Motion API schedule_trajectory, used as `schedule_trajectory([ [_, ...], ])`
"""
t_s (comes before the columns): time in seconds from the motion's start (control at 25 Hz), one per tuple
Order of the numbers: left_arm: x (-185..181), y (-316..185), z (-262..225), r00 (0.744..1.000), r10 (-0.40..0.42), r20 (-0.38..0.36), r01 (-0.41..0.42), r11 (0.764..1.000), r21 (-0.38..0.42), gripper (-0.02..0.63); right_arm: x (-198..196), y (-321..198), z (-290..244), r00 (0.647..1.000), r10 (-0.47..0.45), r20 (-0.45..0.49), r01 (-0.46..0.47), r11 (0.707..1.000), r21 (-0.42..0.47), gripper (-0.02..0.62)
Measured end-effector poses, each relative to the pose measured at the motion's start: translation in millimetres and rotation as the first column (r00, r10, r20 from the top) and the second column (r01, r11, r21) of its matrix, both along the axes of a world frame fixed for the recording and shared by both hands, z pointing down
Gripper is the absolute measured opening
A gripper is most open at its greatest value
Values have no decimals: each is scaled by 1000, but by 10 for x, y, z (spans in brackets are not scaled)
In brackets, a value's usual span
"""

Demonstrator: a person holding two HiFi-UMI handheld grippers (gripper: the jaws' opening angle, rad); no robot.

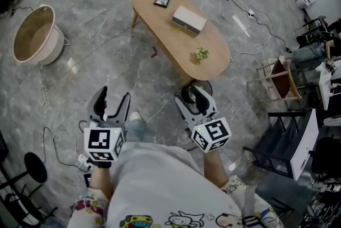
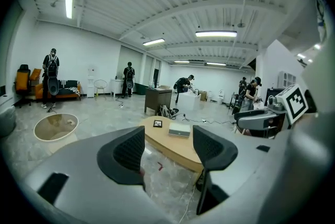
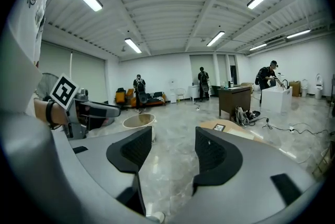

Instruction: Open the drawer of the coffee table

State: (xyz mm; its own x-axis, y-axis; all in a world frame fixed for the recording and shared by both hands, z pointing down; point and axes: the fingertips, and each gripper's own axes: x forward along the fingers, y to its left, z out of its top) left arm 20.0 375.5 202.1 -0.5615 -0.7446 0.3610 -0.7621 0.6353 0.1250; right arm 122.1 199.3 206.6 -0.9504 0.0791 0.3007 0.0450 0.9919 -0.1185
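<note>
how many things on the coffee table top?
3. A small dark frame near the far end of the table, a pale flat box in the middle, a little green plant toward the near end. None looks hidden in the head view.

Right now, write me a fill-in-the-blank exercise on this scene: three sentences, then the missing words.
1. The left gripper and the right gripper both have their jaws ___, with nothing between them.
2. On the coffee table, the white box lies between the framed picture and the small ___.
3. The round tub stands on the ___, apart from the coffee table.
Missing words: open; plant; floor.
</note>
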Motion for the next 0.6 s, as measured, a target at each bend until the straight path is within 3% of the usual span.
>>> schedule_trajectory([
  [0.32, -613, 56, 4, 1000, 10, -4, -10, 1000, 1, 264, -540, 3, 31, 999, 46, -13, -46, 999, -16, 225],
  [0.6, -845, 169, 91, 999, 5, -39, -4, 1000, 9, 264, -742, 87, 152, 996, 62, -68, -64, 998, -25, 225],
])
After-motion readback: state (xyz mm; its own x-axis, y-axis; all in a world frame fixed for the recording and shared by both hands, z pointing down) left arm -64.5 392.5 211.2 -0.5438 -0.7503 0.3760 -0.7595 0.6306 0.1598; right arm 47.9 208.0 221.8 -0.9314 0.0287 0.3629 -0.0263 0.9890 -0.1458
